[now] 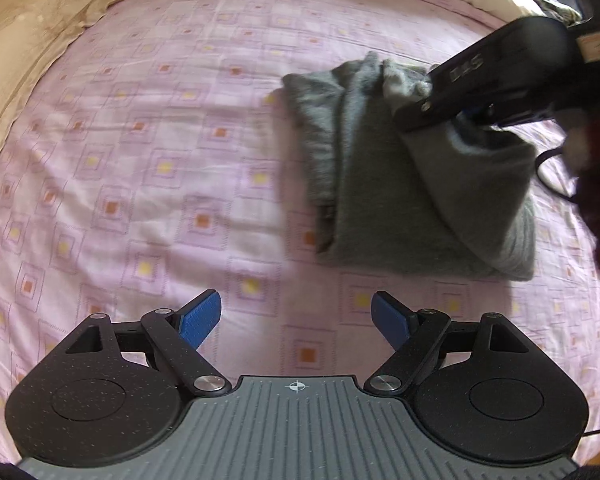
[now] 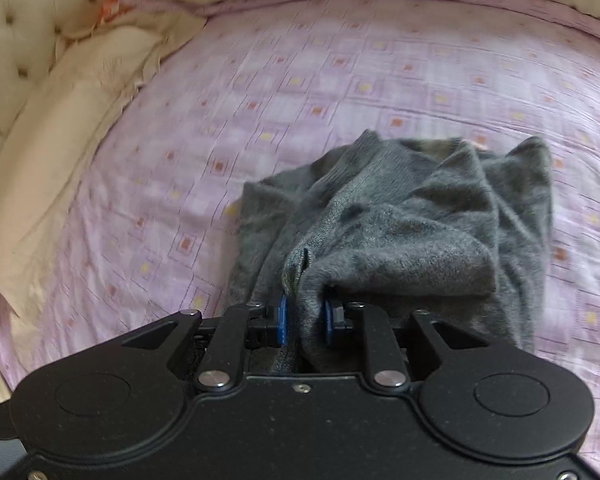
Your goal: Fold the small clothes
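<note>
A grey knitted garment lies partly folded on a bed covered by a pink patterned sheet, a cream pillow near the headboard. The right hand-held gripper pinches a bunched edge of the garment between its blue pads. The left hand-held gripper hovers over the sheet nearby, fingers spread wide and empty.

A pink patterned bedsheet meets a cream tufted headboard.
</note>
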A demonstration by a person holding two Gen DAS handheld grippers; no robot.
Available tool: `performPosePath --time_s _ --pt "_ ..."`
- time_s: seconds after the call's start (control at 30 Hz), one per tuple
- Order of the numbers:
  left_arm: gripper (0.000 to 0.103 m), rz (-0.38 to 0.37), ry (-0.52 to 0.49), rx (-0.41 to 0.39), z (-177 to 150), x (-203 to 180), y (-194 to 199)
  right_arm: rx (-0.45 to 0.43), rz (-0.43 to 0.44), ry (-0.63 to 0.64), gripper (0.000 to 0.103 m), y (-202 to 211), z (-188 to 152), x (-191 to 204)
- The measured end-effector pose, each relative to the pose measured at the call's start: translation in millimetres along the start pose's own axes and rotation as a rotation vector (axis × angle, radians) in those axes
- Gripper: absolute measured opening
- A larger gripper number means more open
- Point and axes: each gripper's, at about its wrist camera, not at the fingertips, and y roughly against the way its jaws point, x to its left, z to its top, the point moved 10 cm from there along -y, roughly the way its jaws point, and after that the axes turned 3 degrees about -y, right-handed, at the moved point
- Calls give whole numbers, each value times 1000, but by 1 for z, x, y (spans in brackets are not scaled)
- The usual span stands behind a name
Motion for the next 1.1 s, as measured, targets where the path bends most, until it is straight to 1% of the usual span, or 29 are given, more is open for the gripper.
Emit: performPosePath --time_s 0.03,0.13,0.17,0.2,0.27,0.37,0.43,0.57,0.67,0.73,0.8,0.83,0.87,0.9,0.93,0.97,1.03,1.07,1.1 --pt "82 -1 5 1 -1 2 0 -2 19 14 41 -3 -1 7" --pt "82 -5 10 8 -3 6 -1 -51 146 46 42 5 -2 28" --pt "82 -9 9 10 -4 6 -2 -72 170 57 43 10 -1 33" --pt "82 -16 7 11 -3 5 -2 -93 186 66 47 17 1 35" --pt "82 -30 2 8 0 1 -1 -125 191 61 49 29 4 32" --pt "82 -53 -12 -20 11 -10 4 -161 155 27 49 46 8 11" --pt "82 -73 -27 -48 22 -20 8 -180 116 0 49 57 6 -12" --pt "82 -126 -34 -91 43 -40 9 -184 42 -39 51 73 -6 -51" --pt "82 -151 1 -87 55 -47 2 -170 -2 -26 53 81 -23 -71" --pt "82 -168 29 -74 62 -47 -7 -165 -23 12 55 86 -35 -74" --pt "81 -191 47 -53 67 -50 -17 -160 -28 58 55 88 -47 -69" --pt "76 -206 53 -40 69 -51 -23 -158 -29 78 55 88 -53 -66" --pt "67 -228 56 -30 70 -53 -29 -157 -28 92 56 87 -57 -62" --pt "37 -255 56 -21 71 -55 -34 -155 -22 93 56 86 -62 -59" --pt "6 -262 56 -14 71 -55 -38 -152 -12 85 56 85 -67 -57" --pt "7 -244 55 -23 73 -51 -38 -148 -4 75 56 83 -71 -55" --pt "7 -219 45 -96 78 -44 -25 -147 7 65 56 82 -76 -51" --pt "7 -208 32 -120 78 -41 -18 -149 12 63 56 81 -78 -49" --pt "7 -192 19 -126 76 -37 -16 -150 18 61 56 81 -79 -48"
